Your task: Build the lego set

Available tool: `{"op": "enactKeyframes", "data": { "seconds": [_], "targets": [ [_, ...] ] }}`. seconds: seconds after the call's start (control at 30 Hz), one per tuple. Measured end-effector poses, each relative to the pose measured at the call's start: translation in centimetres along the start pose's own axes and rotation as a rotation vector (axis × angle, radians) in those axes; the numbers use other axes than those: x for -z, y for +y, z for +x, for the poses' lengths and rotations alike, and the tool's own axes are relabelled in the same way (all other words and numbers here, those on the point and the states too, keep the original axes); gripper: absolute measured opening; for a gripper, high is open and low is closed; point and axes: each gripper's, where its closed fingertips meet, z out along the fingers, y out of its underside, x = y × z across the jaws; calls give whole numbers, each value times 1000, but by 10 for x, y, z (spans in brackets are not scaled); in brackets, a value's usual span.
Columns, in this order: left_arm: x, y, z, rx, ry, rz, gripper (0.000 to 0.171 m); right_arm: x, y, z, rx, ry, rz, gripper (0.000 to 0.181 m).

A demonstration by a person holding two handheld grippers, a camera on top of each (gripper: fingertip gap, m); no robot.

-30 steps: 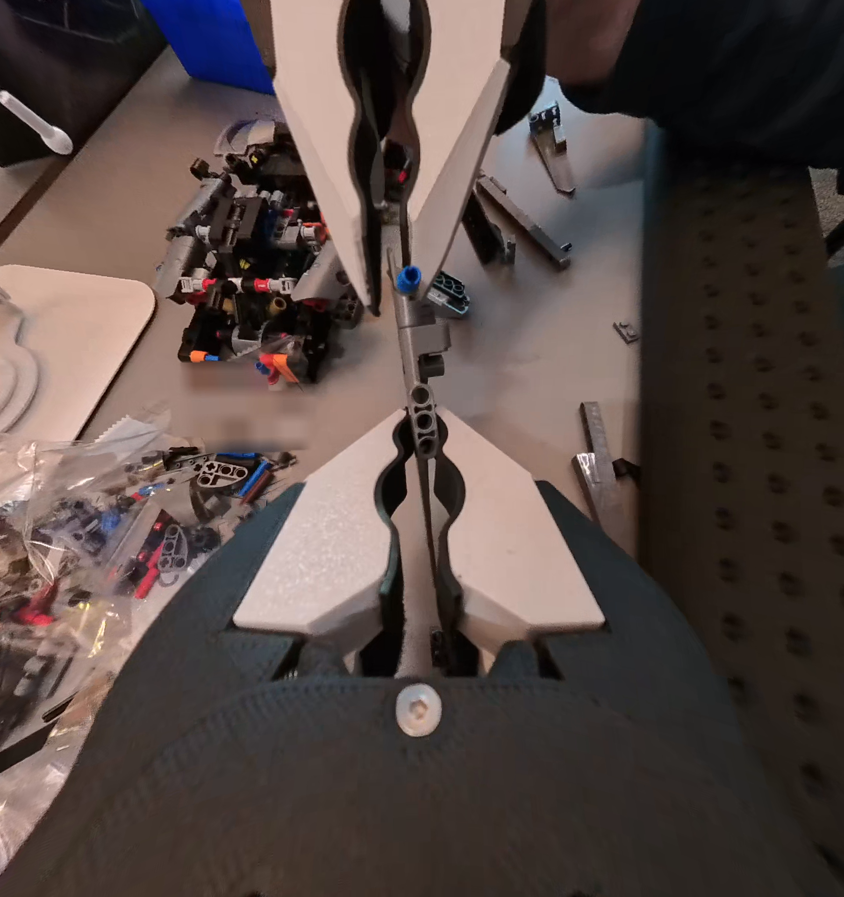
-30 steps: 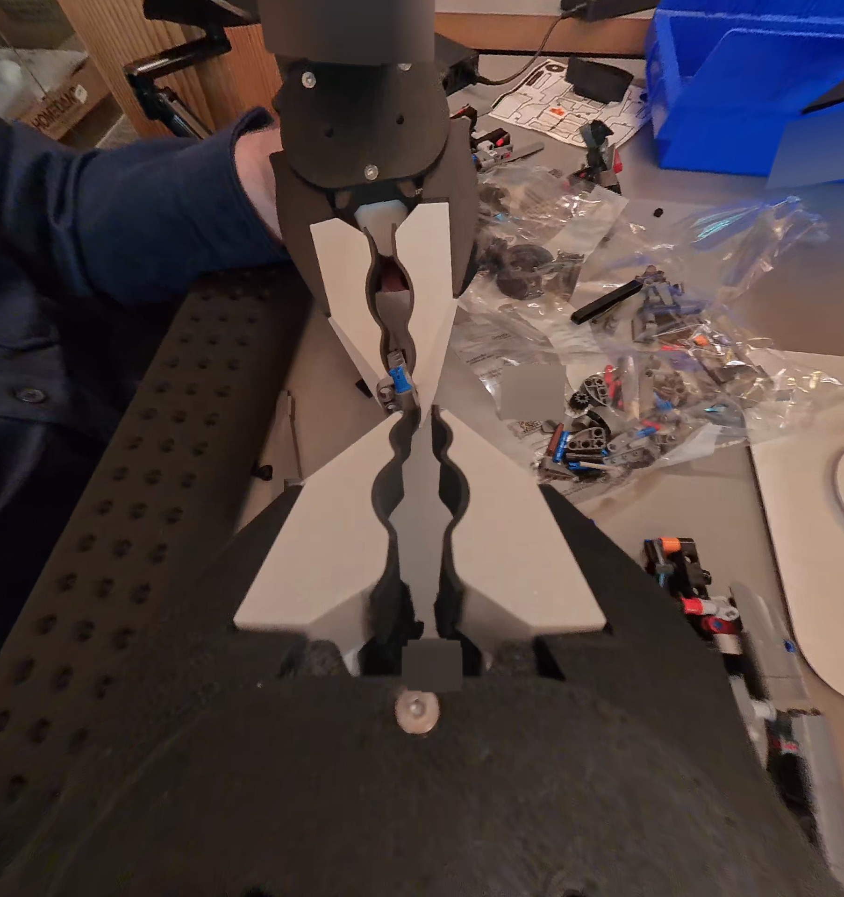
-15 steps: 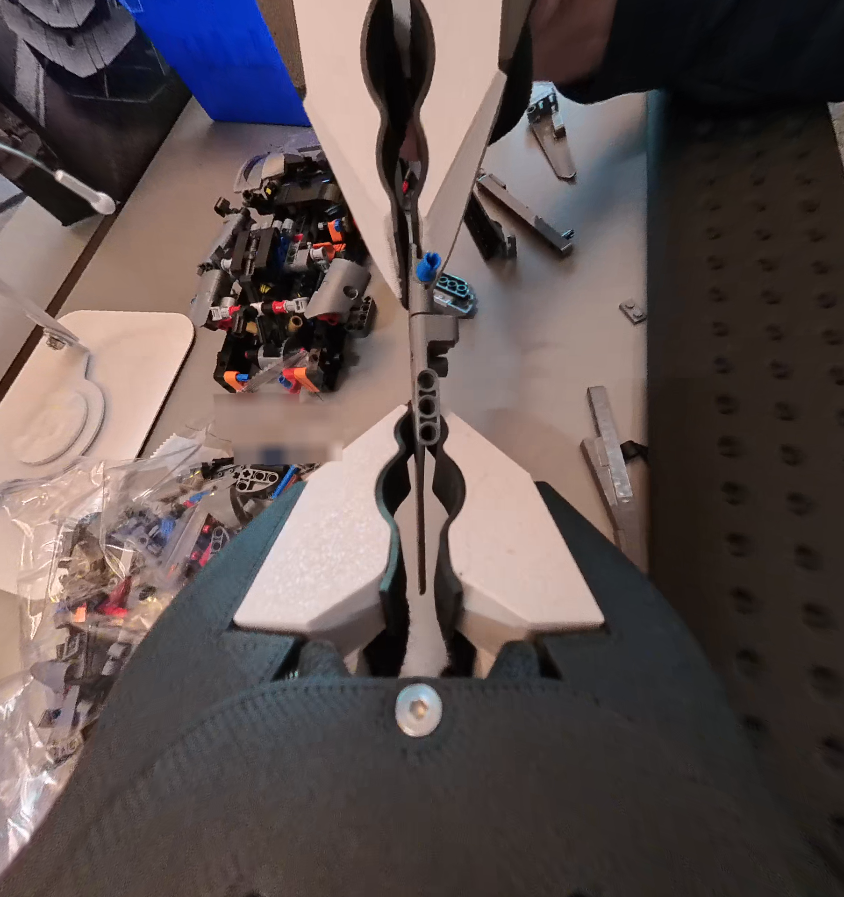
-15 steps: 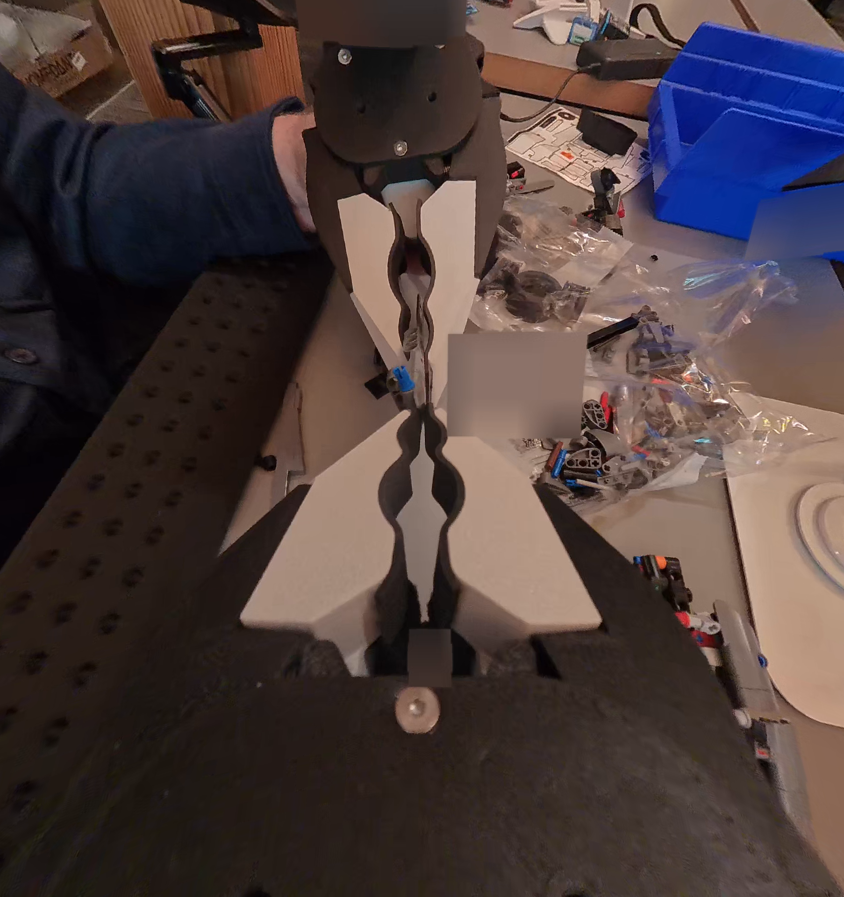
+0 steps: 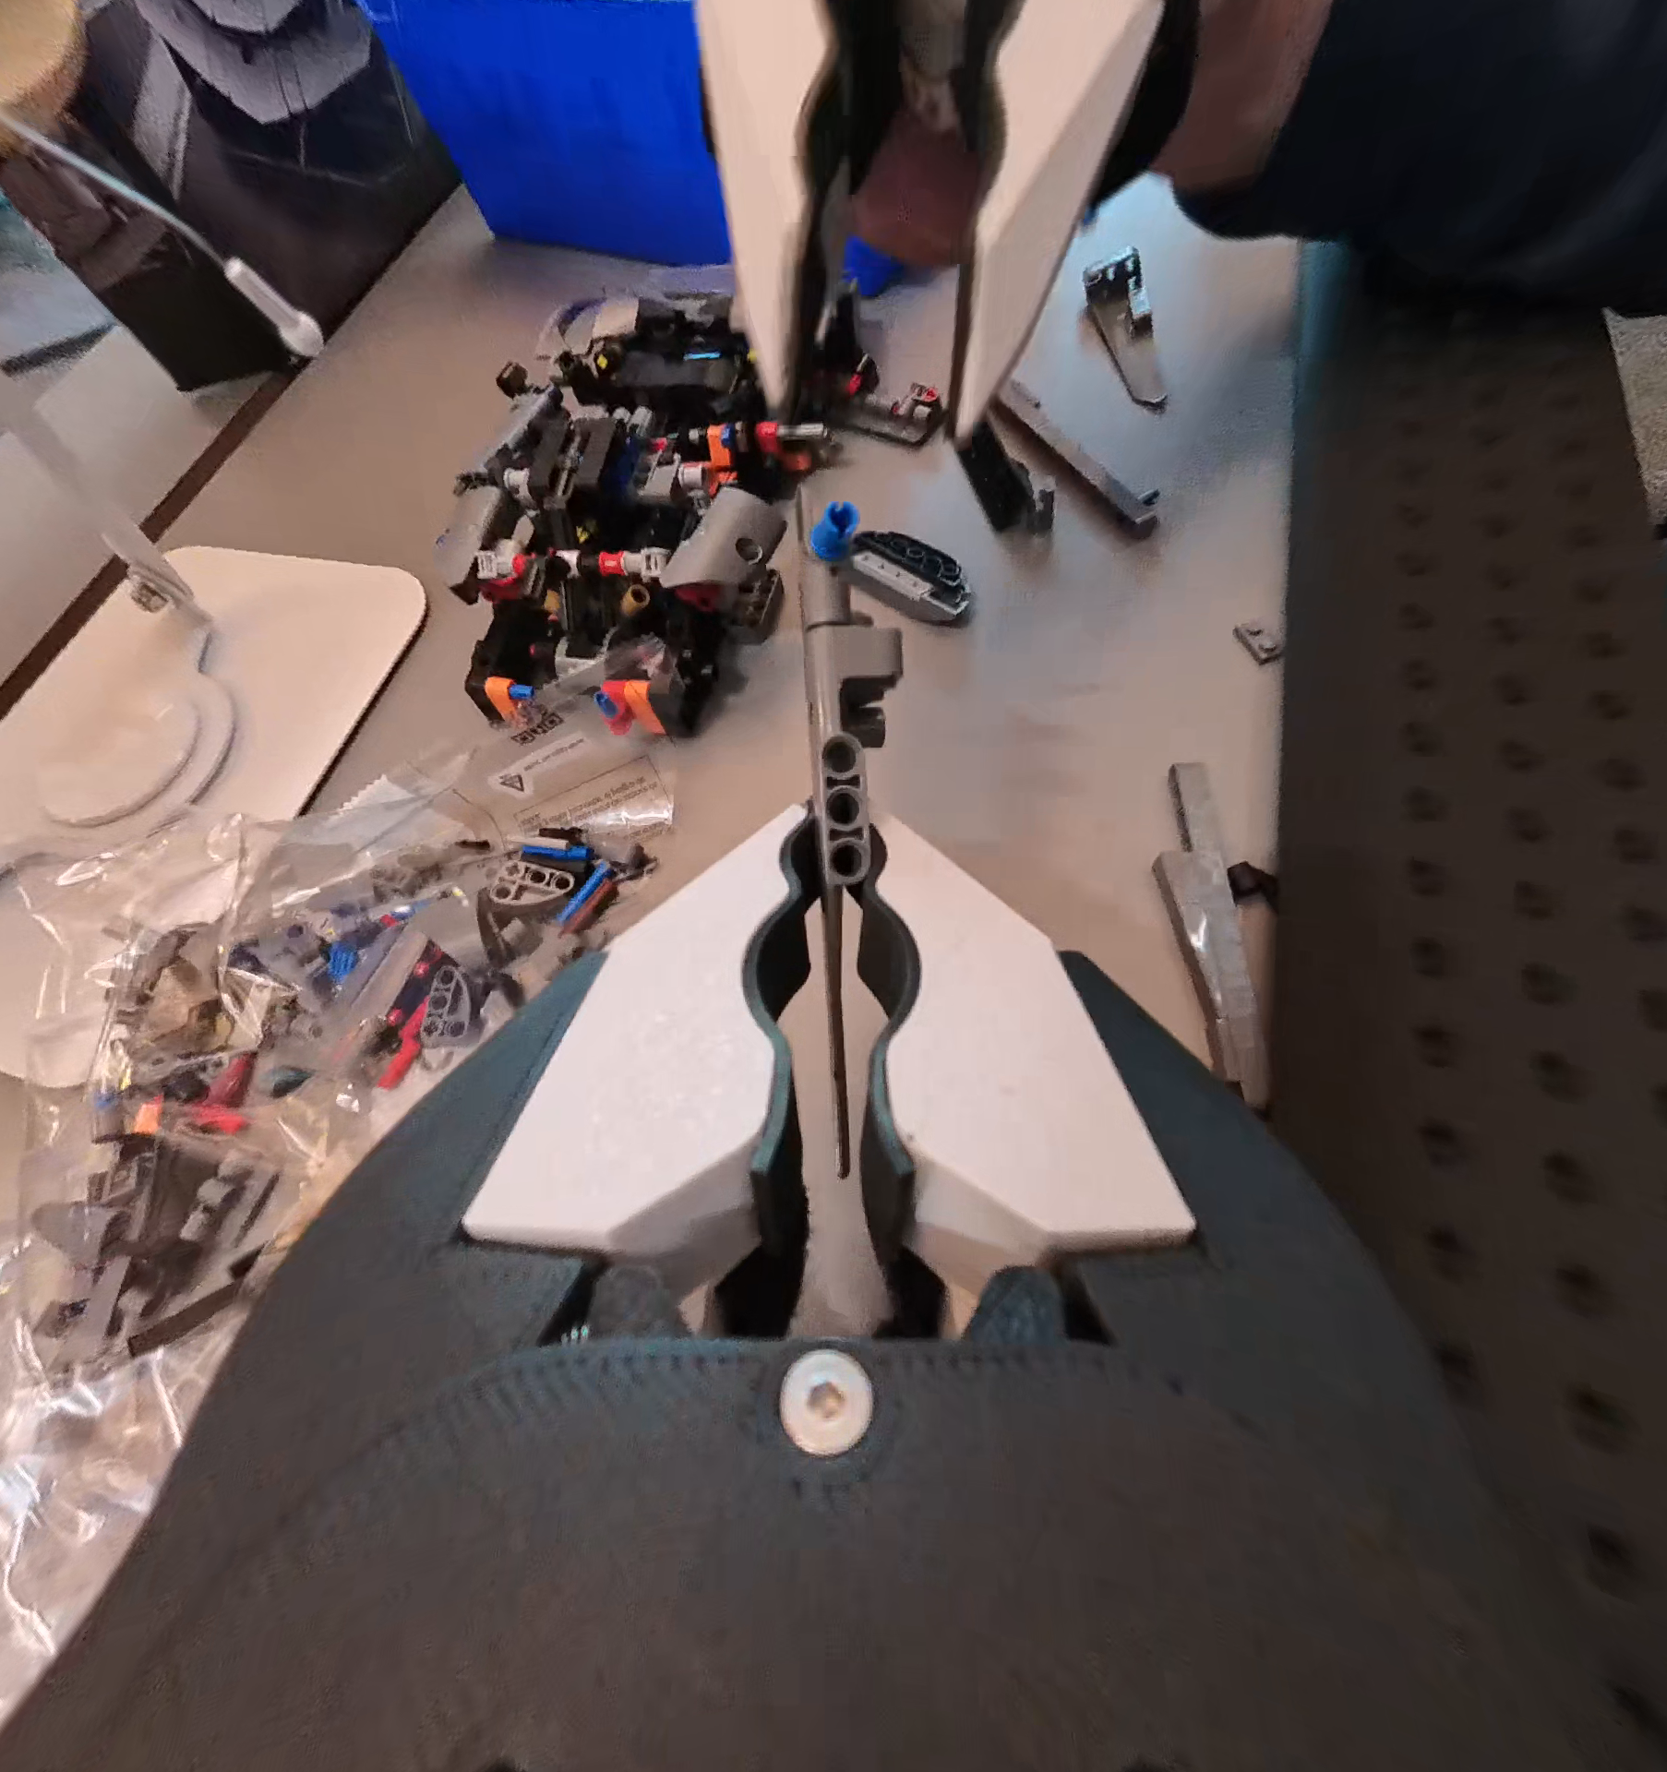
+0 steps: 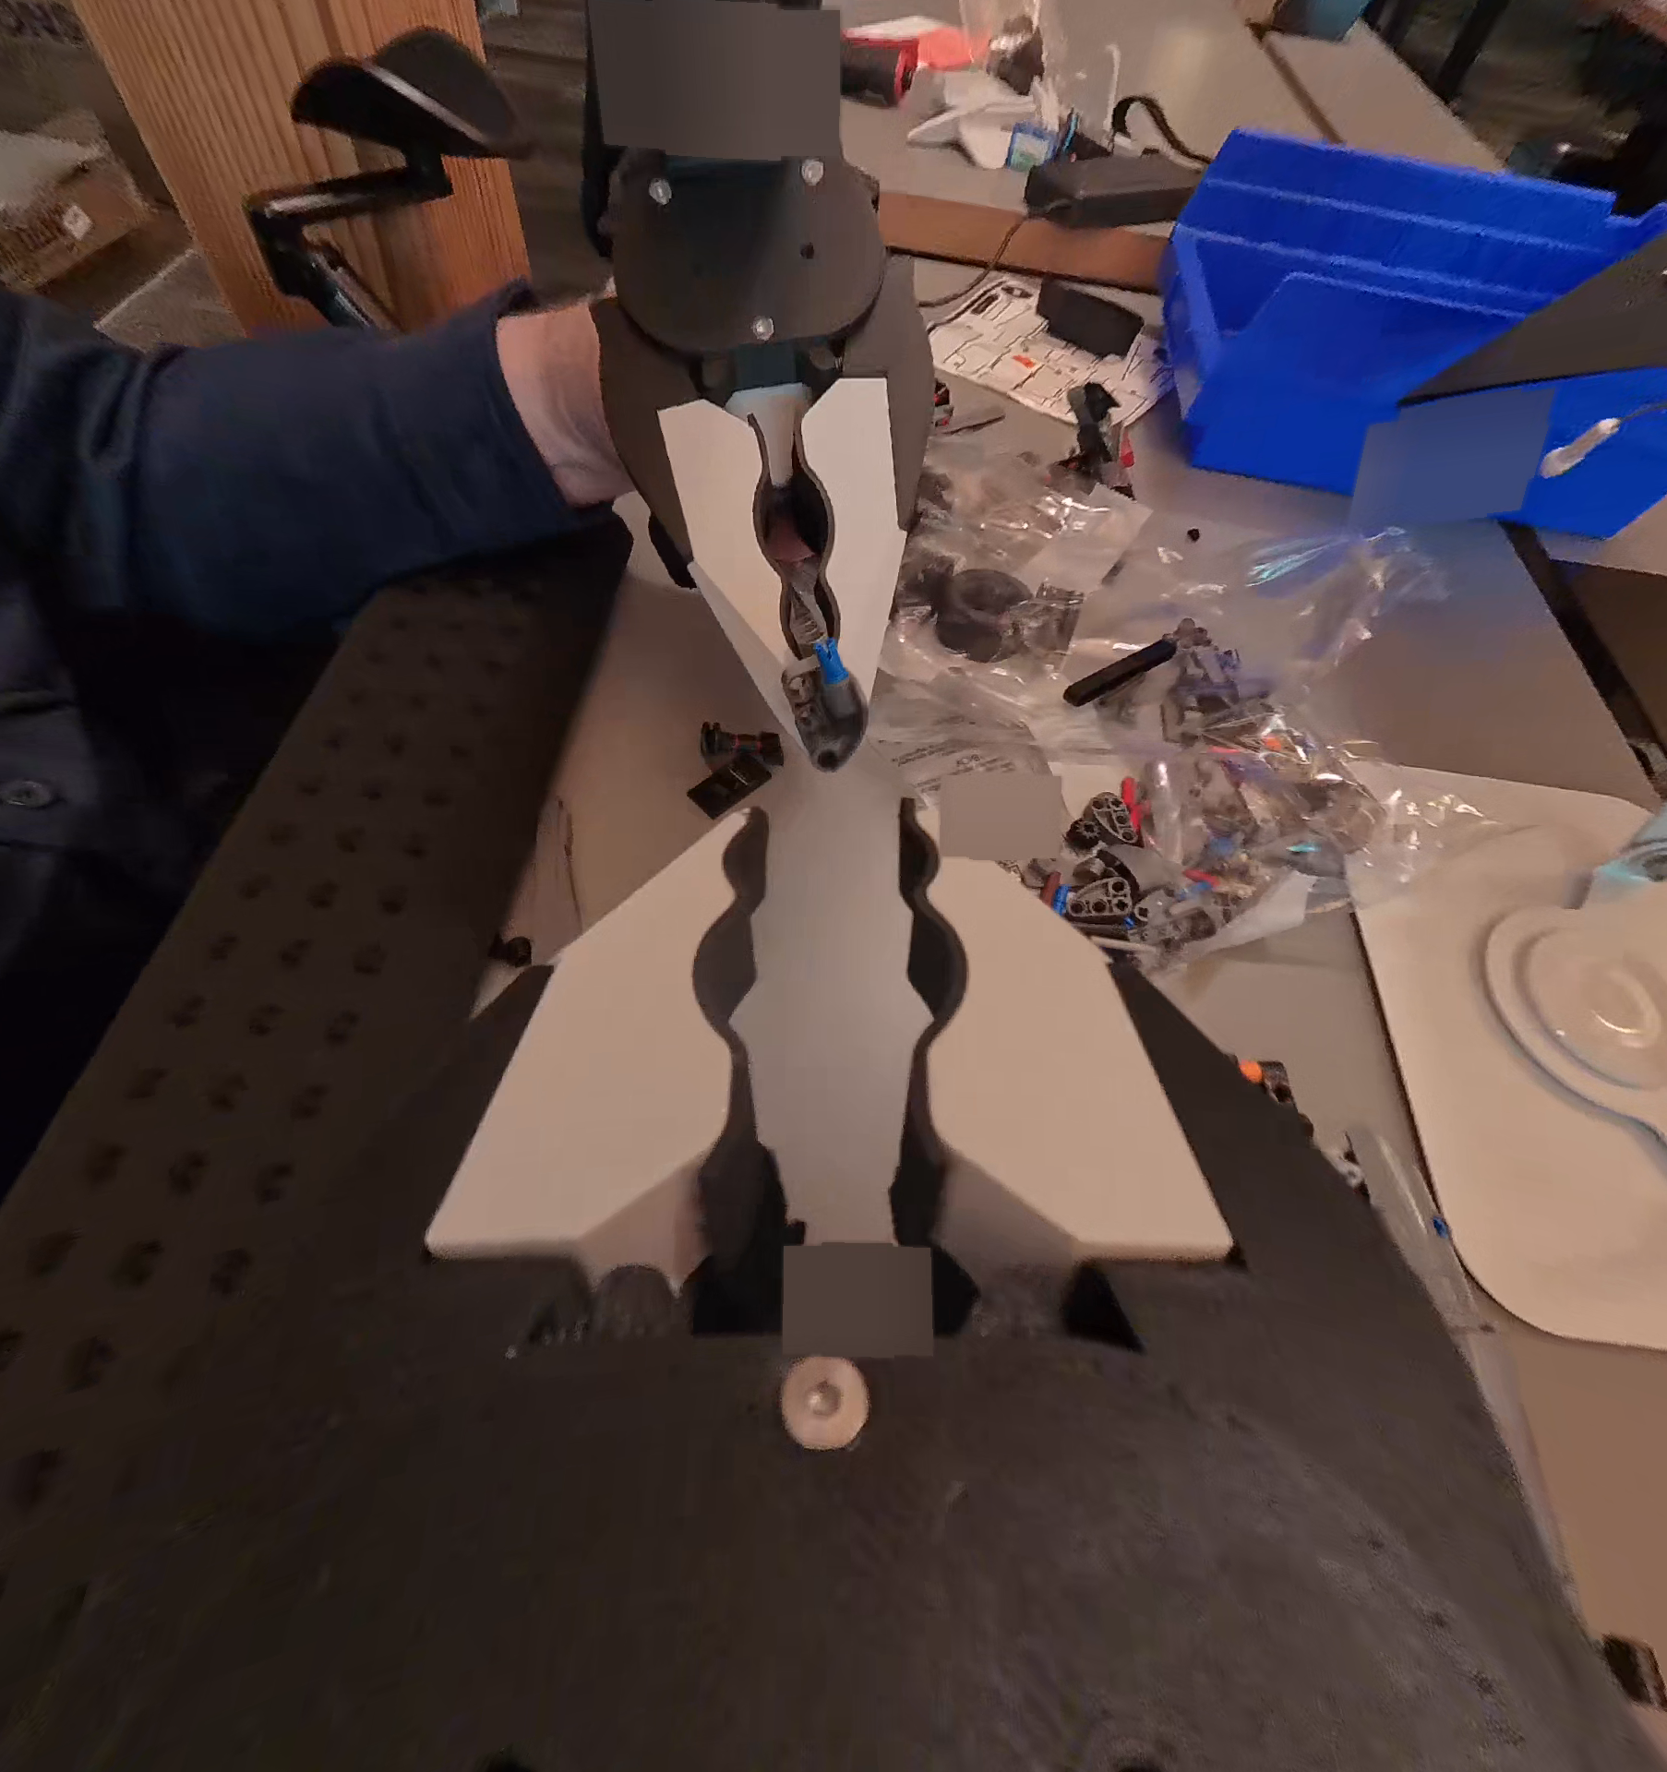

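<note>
My left gripper (image 5: 839, 825) is shut on a long grey beam assembly (image 5: 844, 671) and holds it above the table. A blue pin (image 5: 834, 532) sticks out of the assembly's far end. My right gripper (image 5: 873, 412) hangs beyond that end, open and empty, its image blurred. In the right wrist view my right gripper (image 6: 830, 815) is open with nothing between its fingers. The left gripper (image 6: 825, 710) faces it, holding the grey assembly (image 6: 830, 734) with the blue pin (image 6: 825, 662). A partly built dark model (image 5: 619, 556) lies on the table to the left.
Clear bags of loose parts (image 5: 235, 1007) (image 6: 1194, 815) lie on the table. A black perforated board (image 5: 1501, 863) runs along the right edge. A blue bin (image 6: 1386, 307), a white stand base (image 5: 235, 671), a dark curved piece (image 5: 906, 575) and loose grey strips (image 5: 1213, 940) are around. One gripper's finger ends stand about 7 cm off the other's. The dark curved piece (image 5: 906, 575) is about equally far from each gripper, around 15 cm.
My right gripper was closed at the blue-pin end of the assembly; it has opened and pulled back. The left gripper keeps its hold on the assembly.
</note>
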Motion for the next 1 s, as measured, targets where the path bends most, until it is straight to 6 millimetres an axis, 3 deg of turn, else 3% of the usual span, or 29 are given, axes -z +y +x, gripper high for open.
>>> {"op": "enactKeyframes", "data": {
  "seconds": [0.1,0.17,0.23,0.63,0.67,0.7,0.73,0.77,0.8,0.83,0.9,1.0],
  "targets": [
    [-9,-5,9,-37,22,-9,1,-17,3,-4,-6,-9,-30,33],
    [-15,-4,14,-52,38,-25,1,-22,3,-6,-9,-15,-21,21],
    [-16,-4,13,-54,32,-31,1,-22,0,-9,-15,-34,0,7],
    [0,-20,18,-89,42,68,0,-11,-6,-18,80,9,-25,5],
    [0,-15,15,-96,25,39,0,-4,-7,-13,75,31,-18,5],
    [4,8,-2,-83,-58,-60,0,15,-16,-4,39,58,50,4],
    [15,19,-13,-17,-79,-45,0,38,-25,5,-3,81,131,4],
    [32,-7,-11,58,-28,142,0,49,-23,12,-18,101,135,4],
    [44,-31,-9,38,-33,234,0,45,-14,15,-28,101,94,4],
    [36,-33,-8,-14,-64,193,0,36,-7,16,-47,84,68,4],
    [6,-10,1,-5,2,32,0,21,1,11,-58,44,37,5],
    [-6,3,8,-35,5,-25,0,20,3,8,-107,-14,66,5]
  ]
}}
